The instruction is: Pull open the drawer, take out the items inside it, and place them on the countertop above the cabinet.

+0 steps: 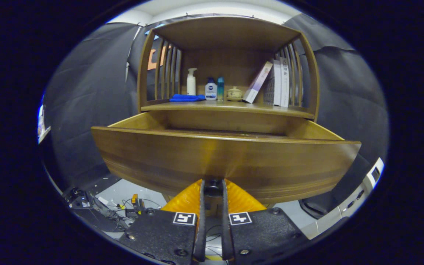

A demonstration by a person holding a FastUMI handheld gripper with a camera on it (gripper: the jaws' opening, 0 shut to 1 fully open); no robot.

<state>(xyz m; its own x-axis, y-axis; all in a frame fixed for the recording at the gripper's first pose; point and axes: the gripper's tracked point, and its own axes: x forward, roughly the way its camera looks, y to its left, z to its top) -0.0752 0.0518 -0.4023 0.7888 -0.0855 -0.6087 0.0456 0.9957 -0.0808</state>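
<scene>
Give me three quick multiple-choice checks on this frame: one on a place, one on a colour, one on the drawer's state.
1. The blue cloth lies:
A. inside the drawer
B. on the shelf beside the white pump bottle
C. on the floor

2. The books leaning at the shelf's far end have covers mostly:
A. white
B. red
C. green

3. The drawer is:
A. closed
B. removed
C. pulled out

Answers: 1 B, it lies at the bottle's foot. 2 A, pale spines show. 3 C, its front stands forward; the gripper fingers clasp its knob.

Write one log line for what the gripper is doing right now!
stage: drawer pulled out | gripper: shut on knob | drawer: open, inside hidden by its front | countertop: cloth, bottles, books
</scene>
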